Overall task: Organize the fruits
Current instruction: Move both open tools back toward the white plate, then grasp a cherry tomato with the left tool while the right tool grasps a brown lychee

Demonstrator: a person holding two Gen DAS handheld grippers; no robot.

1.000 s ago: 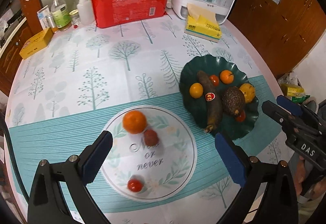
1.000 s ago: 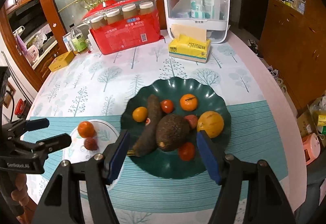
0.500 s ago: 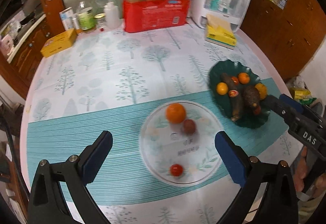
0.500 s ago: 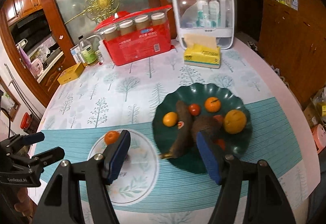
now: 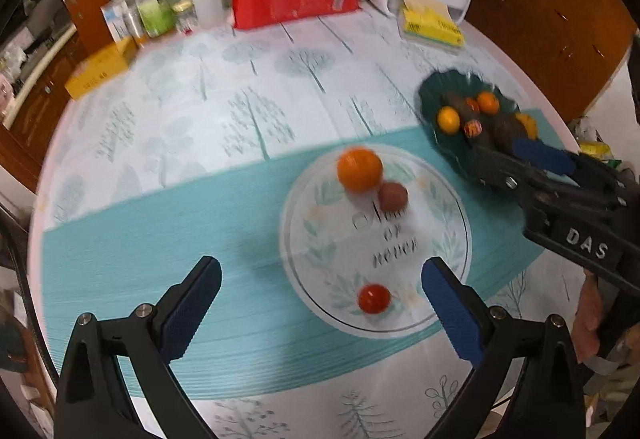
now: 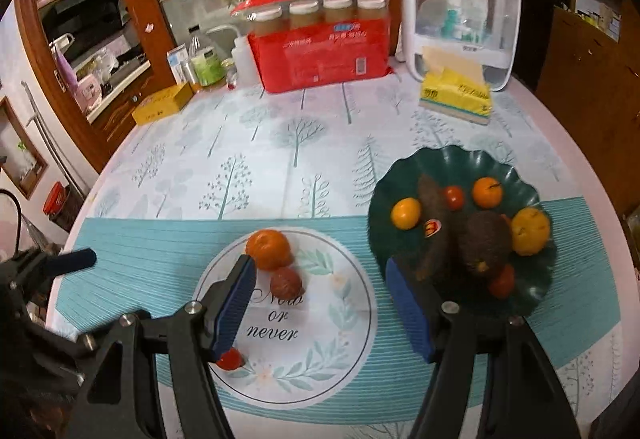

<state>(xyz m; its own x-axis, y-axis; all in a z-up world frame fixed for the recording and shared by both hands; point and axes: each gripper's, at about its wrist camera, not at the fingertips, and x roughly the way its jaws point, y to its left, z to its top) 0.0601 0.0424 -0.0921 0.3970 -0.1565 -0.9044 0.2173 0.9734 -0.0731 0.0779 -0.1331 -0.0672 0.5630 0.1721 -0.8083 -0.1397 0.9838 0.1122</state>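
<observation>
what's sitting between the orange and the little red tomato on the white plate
A small brownish-red fruit beside the orange, then bare printed plate down to the tomato, clearest in the right wrist view.

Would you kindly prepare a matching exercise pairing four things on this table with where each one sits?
Things:
1. large round orange fruit
2. dark brown avocado
3. yellow tissue pack
4. flat yellow cardboard box

Places:
A. on the dark green scalloped plate
B. far left edge of the table
C. on the white round "Now or never" plate
D. in front of the white plastic organiser

Pairs: 1-C, 2-A, 3-D, 4-B
</observation>
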